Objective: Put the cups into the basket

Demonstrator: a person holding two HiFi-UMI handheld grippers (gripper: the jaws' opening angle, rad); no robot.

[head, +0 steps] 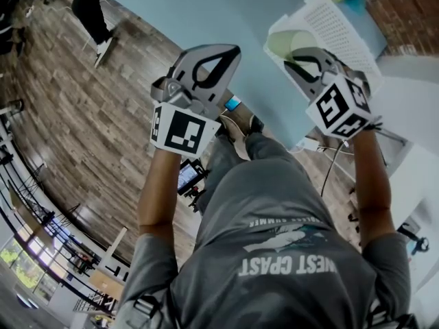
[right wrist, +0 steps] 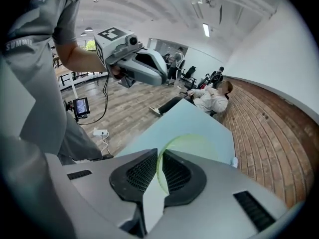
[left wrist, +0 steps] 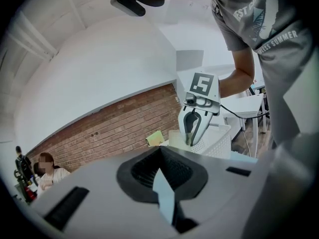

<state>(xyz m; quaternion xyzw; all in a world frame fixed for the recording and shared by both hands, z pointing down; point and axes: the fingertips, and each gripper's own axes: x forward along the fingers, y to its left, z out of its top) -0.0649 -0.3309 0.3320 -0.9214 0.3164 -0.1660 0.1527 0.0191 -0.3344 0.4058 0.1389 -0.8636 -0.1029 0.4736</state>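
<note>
Basket of white perforated plastic, straight-walled, set at the far right end of a smooth pale-blue table, with a wide stretch of flat top open to its left. Right gripper raised by the basket's near left corner, jaws pinched on the thin rim of a translucent pale-green cup, round, possibly just over the basket's edge. Left gripper well apart to the left, above the table's near edge, jaws pressed together on nothing.
</note>
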